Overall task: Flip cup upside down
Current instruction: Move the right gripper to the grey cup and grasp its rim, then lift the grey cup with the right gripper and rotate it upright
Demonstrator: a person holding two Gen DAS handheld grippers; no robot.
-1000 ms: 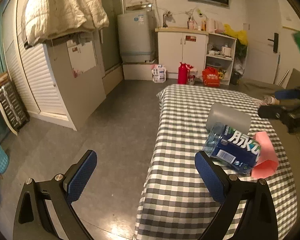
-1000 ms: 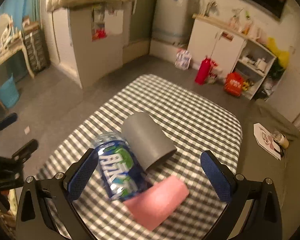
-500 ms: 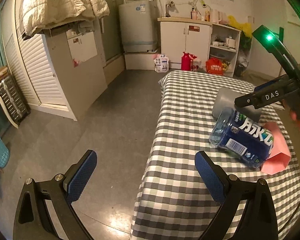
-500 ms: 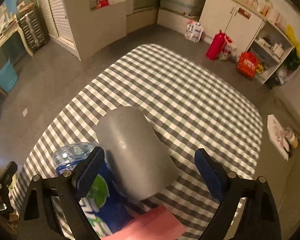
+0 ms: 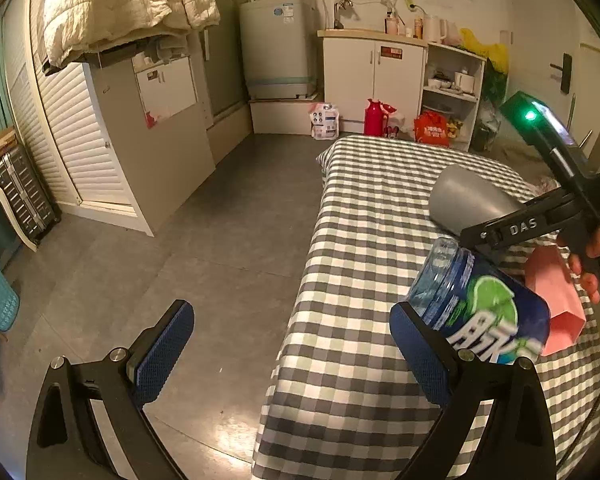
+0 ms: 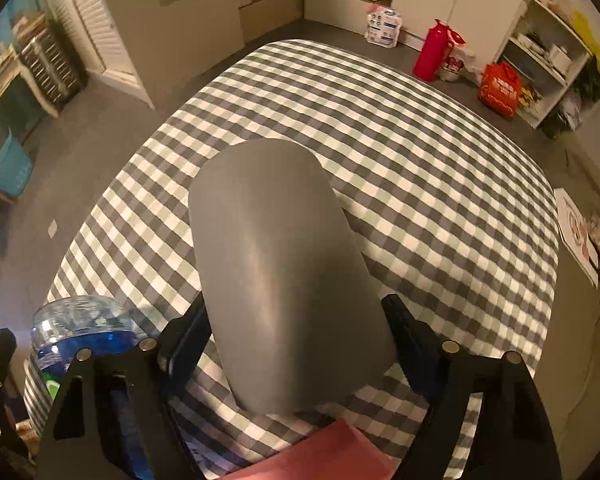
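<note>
Grey cup (image 6: pixel 284 280) lies on its side on the checked tablecloth (image 6: pixel 420 168), closed base pointing away from the right wrist camera, mouth end towards it. Right gripper (image 6: pixel 296 344): pads set against both cup flanks near the mouth, apparently clamped; grip firmness not verifiable. Blue-labelled plastic bottle (image 5: pixel 480 312) lies just beside the cup; pink carton (image 5: pixel 556 300) just beyond it. Left gripper (image 5: pixel 292 344): jaws wide apart, holding nothing, hanging over the table's near edge with its right pad close by the bottle.

Risks:
- smooth tapered wall could slip from the pads during rotation
- swing may knock the bottle, which rolls
- soft cloth may tip the inverted cup
</note>
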